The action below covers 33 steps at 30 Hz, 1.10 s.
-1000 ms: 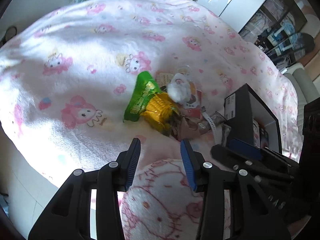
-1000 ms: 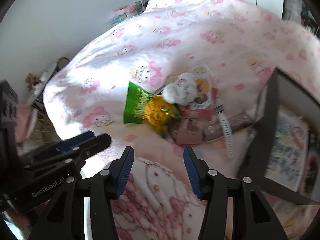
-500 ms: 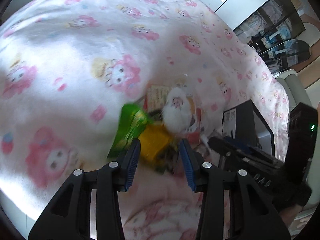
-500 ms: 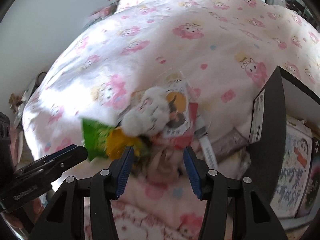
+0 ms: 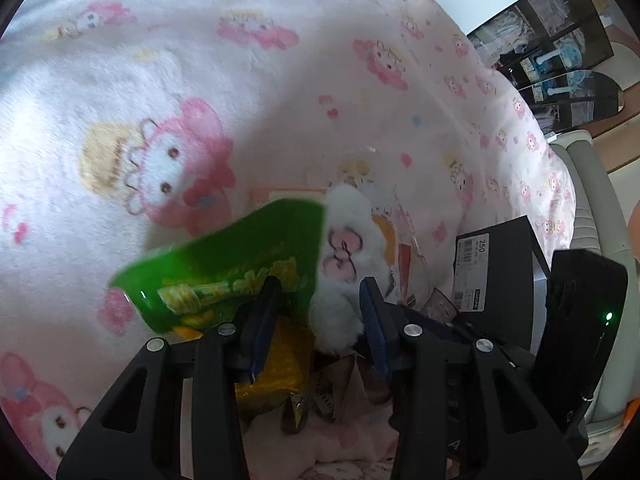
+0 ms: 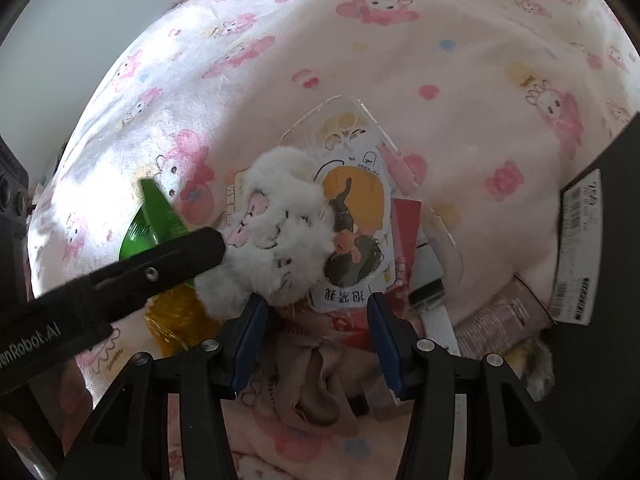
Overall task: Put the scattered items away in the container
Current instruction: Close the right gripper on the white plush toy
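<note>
A pile lies on the pink cartoon blanket. In it are a green and yellow snack bag, a white plush toy and a card pack with an orange cartoon. My left gripper is open low over the pile. One fingertip rests over the bag and the plush's lower edge sits between the jaws. In the right wrist view a left gripper finger touches the plush. My right gripper is open just below the plush and card pack, above a beige cloth piece. The black container stands right of the pile.
A white strap and a pink tube lie between the pile and the black container's wall. Shelves with figures and a pale chair stand beyond the bed's right edge. The blanket stretches away behind the pile.
Both grippers have come down and forward onto the pile, which now fills the views. The left fingers have reached the bag and plush. Neither jaw gap has visibly changed.
</note>
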Each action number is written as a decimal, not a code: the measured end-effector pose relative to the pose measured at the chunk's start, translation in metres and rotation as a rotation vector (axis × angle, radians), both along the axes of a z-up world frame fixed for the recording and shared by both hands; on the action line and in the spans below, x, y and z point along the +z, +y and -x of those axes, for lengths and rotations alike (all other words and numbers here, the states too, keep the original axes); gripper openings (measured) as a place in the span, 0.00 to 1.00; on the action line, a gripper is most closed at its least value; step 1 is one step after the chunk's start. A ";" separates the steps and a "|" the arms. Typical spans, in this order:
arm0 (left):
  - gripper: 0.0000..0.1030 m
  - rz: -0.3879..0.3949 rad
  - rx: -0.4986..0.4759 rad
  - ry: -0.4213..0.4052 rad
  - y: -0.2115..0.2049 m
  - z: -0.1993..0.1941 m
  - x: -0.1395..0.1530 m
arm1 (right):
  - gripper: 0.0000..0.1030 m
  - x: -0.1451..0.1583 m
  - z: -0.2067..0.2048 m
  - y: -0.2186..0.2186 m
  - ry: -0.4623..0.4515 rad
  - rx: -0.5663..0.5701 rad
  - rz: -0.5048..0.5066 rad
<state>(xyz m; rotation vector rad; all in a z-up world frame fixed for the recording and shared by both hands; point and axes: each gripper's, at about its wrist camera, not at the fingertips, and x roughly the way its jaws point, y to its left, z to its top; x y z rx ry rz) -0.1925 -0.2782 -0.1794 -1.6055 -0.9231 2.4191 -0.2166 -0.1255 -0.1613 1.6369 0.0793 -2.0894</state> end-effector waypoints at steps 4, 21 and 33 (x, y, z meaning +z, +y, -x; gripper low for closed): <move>0.38 0.001 0.001 -0.006 0.002 0.003 -0.003 | 0.46 -0.002 0.006 -0.004 0.007 0.012 0.032; 0.19 0.069 0.128 0.101 -0.013 -0.040 0.055 | 0.39 0.044 0.008 0.010 0.093 -0.012 0.104; 0.30 0.050 0.080 0.025 -0.004 0.005 0.019 | 0.44 0.009 0.038 0.003 0.010 -0.064 0.125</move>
